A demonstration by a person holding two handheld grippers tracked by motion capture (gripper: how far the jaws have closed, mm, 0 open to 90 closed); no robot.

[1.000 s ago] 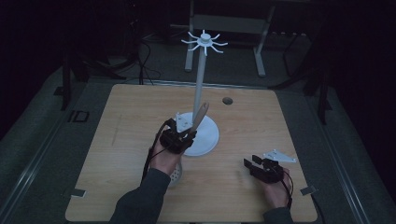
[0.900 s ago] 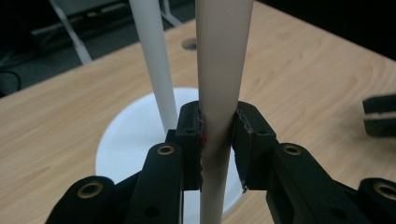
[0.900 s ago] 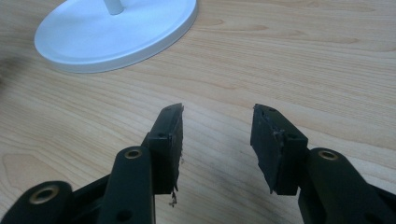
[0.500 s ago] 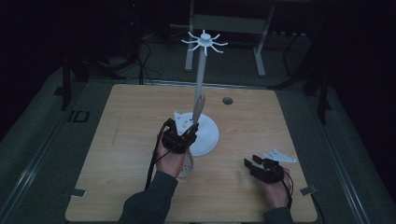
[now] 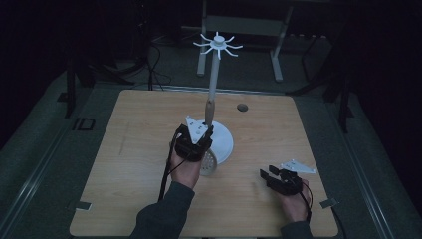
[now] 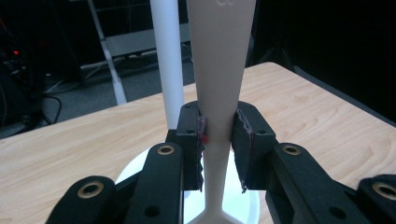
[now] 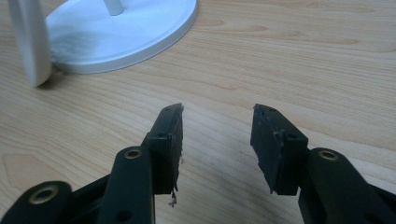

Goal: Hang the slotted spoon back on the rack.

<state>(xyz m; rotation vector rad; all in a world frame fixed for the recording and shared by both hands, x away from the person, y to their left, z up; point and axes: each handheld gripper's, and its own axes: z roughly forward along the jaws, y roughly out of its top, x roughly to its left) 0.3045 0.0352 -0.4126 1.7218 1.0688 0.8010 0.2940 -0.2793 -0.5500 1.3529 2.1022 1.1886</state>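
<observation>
A pale wooden table with rounded corners (image 5: 124, 164) sits in a dark room, with a small dark round hole (image 5: 242, 107) near its far edge. On its middle stands a tall white stand: a round flat base (image 5: 224, 144) and a slim white pole (image 5: 214, 74) topped by a ring of short spokes (image 5: 218, 45). Beside the pole, the left gripper (image 5: 195, 142) holds a pale, flat-handled utensil (image 6: 219, 93) upright, its two black jaws pinching the narrow neck of the handle, which widens above them; the round perforated head of the utensil (image 5: 209, 162) hangs just above the table at the base's near edge. The left hand (image 5: 185, 169) comes in from a dark sleeve (image 5: 164, 214). Well apart, near the table's near right corner, the right gripper (image 5: 276, 177) rests low over bare wood with its jaws spread and nothing between them.
</observation>
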